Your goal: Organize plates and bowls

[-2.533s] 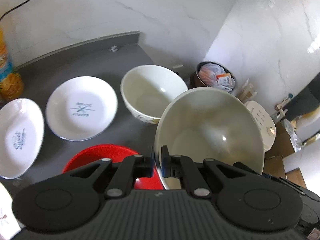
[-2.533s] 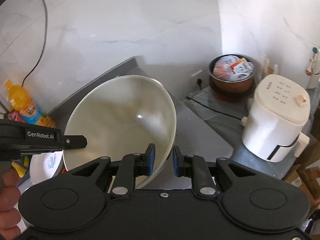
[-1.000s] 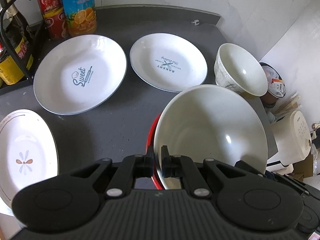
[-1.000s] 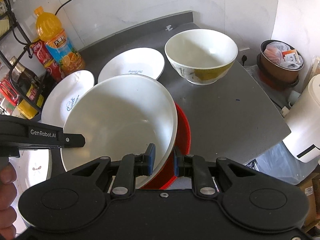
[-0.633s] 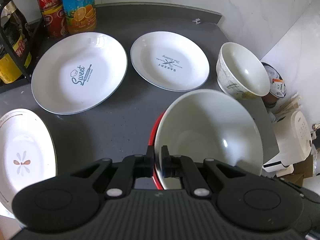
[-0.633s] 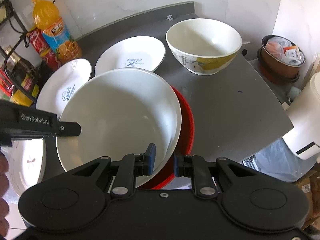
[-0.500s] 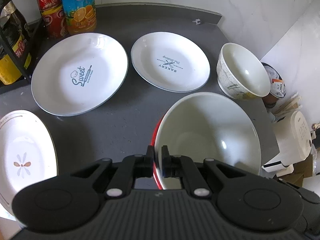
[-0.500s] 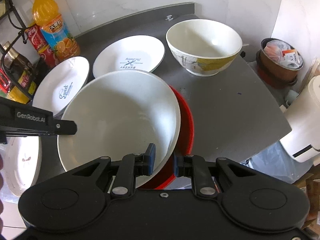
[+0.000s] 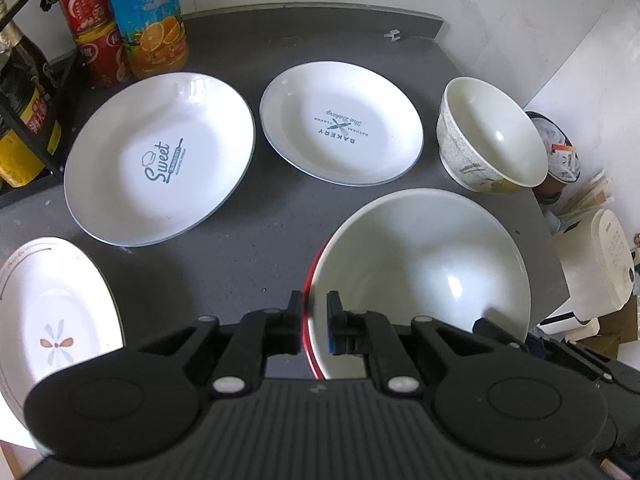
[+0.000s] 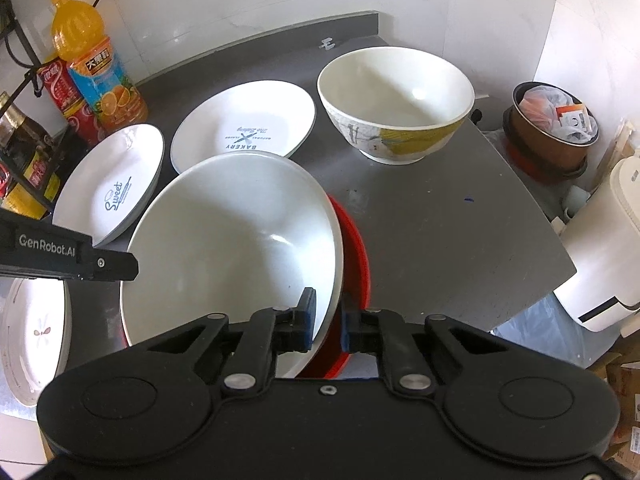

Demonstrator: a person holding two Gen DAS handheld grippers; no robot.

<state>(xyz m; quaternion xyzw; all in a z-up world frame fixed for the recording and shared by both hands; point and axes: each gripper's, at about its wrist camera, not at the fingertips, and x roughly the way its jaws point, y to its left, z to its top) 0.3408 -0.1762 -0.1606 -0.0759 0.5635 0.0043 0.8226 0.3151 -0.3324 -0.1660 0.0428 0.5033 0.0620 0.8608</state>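
Note:
A large white bowl [image 9: 420, 264] [image 10: 232, 232] sits on a red plate [image 10: 356, 248], of which only a red sliver [image 9: 310, 292] shows in the left wrist view. My left gripper [image 9: 314, 316] straddles the bowl's near rim. Its jaws are opening and a thin gap shows beside the pads. In the right wrist view the left gripper [image 10: 68, 256] appears as a black bar at the bowl's left side. My right gripper [image 10: 326, 316] is closing on the opposite rim, one pad inside the bowl and one outside, both pressing it.
On the grey counter [image 10: 440, 220] stand a patterned bowl [image 9: 492, 144] [image 10: 396, 96], a "Bakery" plate [image 9: 340, 128], a "Sweet" plate [image 9: 160, 156] and a flower plate [image 9: 48, 320]. A juice bottle [image 9: 148, 20] and cans stand at the back left. Past the right edge stand a white appliance [image 10: 608, 248] and a pot [image 10: 556, 120].
The white bowl came down from in front of the wall and settled level on the red plate. The left jaws have parted slightly and the right jaws have narrowed.

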